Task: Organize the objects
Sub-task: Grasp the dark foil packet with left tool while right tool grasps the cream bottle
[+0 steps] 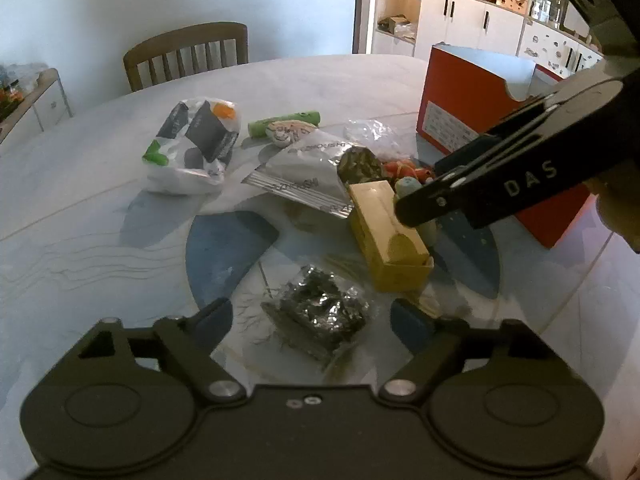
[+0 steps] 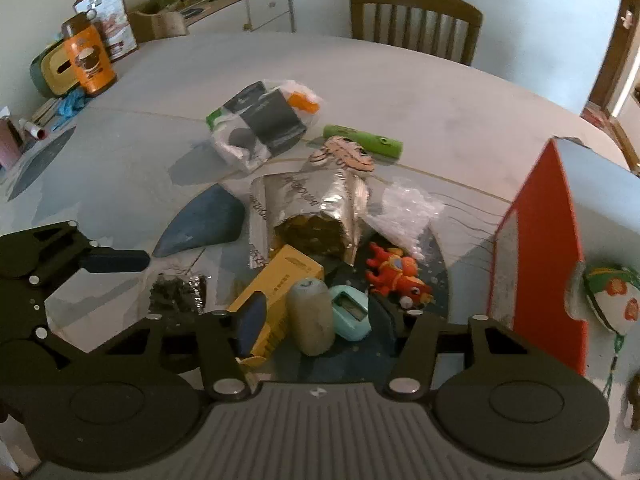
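The round table (image 2: 400,80) is littered with packets. The right gripper (image 2: 324,320), jaws wide, hangs over a grey cylinder (image 2: 311,316) lying lengthwise between them (yellow box (image 2: 280,280) alongside); the left gripper (image 1: 312,320) is spread wide over a foil packet (image 1: 316,312).

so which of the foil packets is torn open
The big silver foil bag in the middle, its mouth gaping toward the yellow box. The small crinkled foil packet near the left gripper looks closed.

Pale round table (image 2: 400,92), yellow box (image 2: 276,288), foil pouch (image 2: 308,208), orange carton (image 2: 536,248), green tube (image 2: 364,140)
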Demonstrator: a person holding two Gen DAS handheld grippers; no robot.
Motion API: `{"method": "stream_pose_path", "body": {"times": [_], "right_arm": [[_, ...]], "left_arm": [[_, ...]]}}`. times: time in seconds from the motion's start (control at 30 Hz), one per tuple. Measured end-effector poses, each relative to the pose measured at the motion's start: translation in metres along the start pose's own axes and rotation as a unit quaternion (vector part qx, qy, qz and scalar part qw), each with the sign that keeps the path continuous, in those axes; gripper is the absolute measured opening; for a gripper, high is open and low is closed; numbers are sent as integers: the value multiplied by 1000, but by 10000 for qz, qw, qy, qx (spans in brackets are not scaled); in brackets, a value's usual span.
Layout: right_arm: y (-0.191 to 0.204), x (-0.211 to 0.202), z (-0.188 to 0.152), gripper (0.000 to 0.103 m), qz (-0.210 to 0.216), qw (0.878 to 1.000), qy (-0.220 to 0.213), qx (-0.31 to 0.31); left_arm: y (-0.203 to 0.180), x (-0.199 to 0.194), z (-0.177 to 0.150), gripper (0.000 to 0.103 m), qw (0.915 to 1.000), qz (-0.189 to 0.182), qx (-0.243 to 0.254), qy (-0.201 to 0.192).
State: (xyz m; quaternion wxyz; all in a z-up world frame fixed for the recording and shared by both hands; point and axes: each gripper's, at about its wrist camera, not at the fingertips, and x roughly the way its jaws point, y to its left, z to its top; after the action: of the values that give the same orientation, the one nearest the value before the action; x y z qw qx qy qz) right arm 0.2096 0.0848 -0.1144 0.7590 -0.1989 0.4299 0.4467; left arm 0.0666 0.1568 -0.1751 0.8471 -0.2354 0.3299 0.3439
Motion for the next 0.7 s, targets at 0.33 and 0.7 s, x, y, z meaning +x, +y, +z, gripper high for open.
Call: {"method": "stream_pose_path", "body": {"times": [0.33,0.7], "right_arm": [[-2,9,7,39,260,9997,21,40],[-8,3,4,25,362,9988,-23,327]], "left_arm": [[2,7,2,63,9997,70,-168,184],[0,5,5,39,9993,26,-318,193]]}}
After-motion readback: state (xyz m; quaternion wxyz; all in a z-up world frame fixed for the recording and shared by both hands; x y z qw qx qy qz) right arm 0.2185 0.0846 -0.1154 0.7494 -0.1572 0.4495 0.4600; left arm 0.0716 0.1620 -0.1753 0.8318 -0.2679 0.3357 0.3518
